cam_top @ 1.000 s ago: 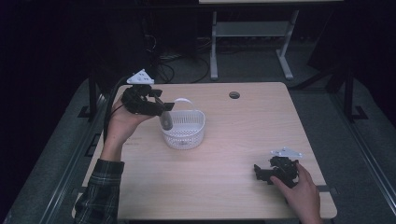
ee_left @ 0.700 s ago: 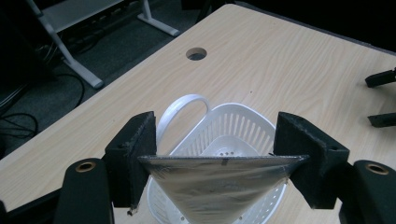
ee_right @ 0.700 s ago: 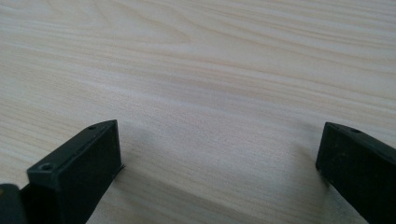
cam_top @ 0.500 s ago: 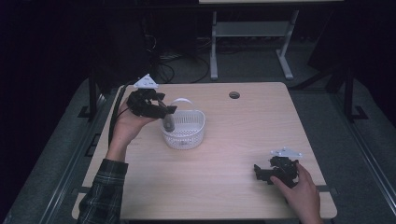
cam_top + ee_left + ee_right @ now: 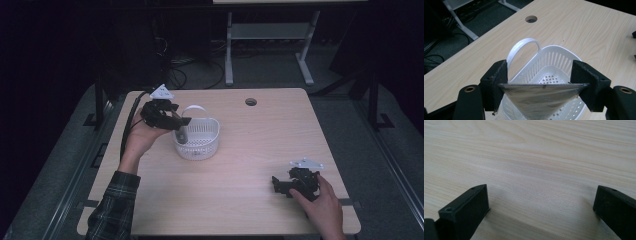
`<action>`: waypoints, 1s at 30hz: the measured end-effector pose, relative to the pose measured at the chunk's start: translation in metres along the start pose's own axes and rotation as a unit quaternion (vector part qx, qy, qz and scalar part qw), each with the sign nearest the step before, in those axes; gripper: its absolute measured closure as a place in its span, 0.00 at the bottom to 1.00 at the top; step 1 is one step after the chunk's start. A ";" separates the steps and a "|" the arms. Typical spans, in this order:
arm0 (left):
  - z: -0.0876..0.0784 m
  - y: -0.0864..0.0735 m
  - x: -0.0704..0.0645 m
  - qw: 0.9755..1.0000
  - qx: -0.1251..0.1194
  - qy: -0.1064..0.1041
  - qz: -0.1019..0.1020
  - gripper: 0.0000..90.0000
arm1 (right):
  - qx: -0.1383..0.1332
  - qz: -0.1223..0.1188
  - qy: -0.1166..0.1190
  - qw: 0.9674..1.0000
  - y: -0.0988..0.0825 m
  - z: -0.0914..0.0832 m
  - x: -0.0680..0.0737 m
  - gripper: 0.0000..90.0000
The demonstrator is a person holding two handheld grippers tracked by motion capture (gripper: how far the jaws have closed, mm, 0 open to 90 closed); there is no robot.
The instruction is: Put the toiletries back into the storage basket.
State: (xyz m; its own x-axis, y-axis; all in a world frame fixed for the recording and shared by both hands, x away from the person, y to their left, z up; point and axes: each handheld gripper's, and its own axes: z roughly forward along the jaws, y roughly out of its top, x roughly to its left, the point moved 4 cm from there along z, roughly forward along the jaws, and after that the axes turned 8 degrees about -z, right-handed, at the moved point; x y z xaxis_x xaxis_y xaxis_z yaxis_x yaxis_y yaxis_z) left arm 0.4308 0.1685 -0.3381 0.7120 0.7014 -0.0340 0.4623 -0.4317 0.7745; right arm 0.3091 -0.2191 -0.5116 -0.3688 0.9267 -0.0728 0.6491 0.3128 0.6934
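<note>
- The left gripper (image 5: 176, 121) clamps a grey foil pouch (image 5: 541, 98) over the white basket (image 5: 199, 141); a tilted release could snag the rim.
- The right gripper (image 5: 281, 184) rests wide open on the table (image 5: 240, 200).

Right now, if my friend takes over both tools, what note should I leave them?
Left tool: shut on a grey pouch, held above the near rim of the white basket.
Right tool: open, holding nothing, resting low on the table at the near right.
Done: the pouch is picked up and brought over the basket.
Left: lower or drop the pouch into the basket, which looks to have nothing in it, then open the left tool.
</note>
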 end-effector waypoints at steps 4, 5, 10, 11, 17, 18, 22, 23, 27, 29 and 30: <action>0.006 -0.003 0.000 1.000 0.006 0.000 -0.003 0.33 | 0.000 0.000 0.000 1.000 0.000 0.000 0.000 0.00; 0.007 -0.004 -0.001 1.000 0.007 0.000 -0.004 0.33 | 0.000 0.000 0.000 1.000 0.000 0.000 0.000 0.00; 0.013 -0.008 0.000 1.000 0.015 -0.002 -0.005 0.33 | 0.000 0.000 0.000 1.000 0.000 0.000 0.000 0.00; 0.014 -0.008 0.000 1.000 0.016 -0.001 -0.004 0.33 | 0.000 0.000 0.000 1.000 0.000 0.000 0.000 0.00; 0.022 -0.014 0.002 1.000 0.024 0.002 -0.005 0.33 | 0.000 0.000 0.000 1.000 0.000 0.000 0.000 0.00; 0.023 -0.016 0.003 1.000 0.024 0.002 -0.008 0.33 | 0.000 0.000 0.000 1.000 0.000 0.000 0.000 0.00; 0.027 -0.020 0.005 1.000 0.029 0.002 -0.011 0.33 | 0.000 0.000 0.000 1.000 0.000 0.000 0.000 0.00; 0.028 -0.021 0.005 0.999 0.031 0.000 -0.011 0.33 | 0.000 0.000 0.000 1.000 0.000 0.000 0.000 0.00; 0.032 -0.025 0.007 0.999 0.037 0.001 -0.015 0.33 | 0.000 -0.001 0.000 1.000 0.000 0.000 0.000 0.00; 0.034 -0.026 0.007 0.999 0.035 0.000 -0.016 0.33 | 0.000 0.000 0.000 1.000 0.000 0.000 0.000 0.00; 0.034 -0.027 0.007 0.999 0.034 0.000 -0.017 0.33 | 0.000 0.000 0.000 1.000 0.000 0.000 0.000 0.00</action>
State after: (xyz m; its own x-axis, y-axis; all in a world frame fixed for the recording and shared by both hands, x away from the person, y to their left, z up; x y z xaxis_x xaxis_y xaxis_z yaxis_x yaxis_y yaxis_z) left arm 0.4413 0.1652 -0.3807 0.6957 0.7158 -0.0600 0.5213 -0.4457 0.7277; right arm 0.3091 -0.2192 -0.5116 -0.3692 0.9264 -0.0733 0.6487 0.3134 0.6935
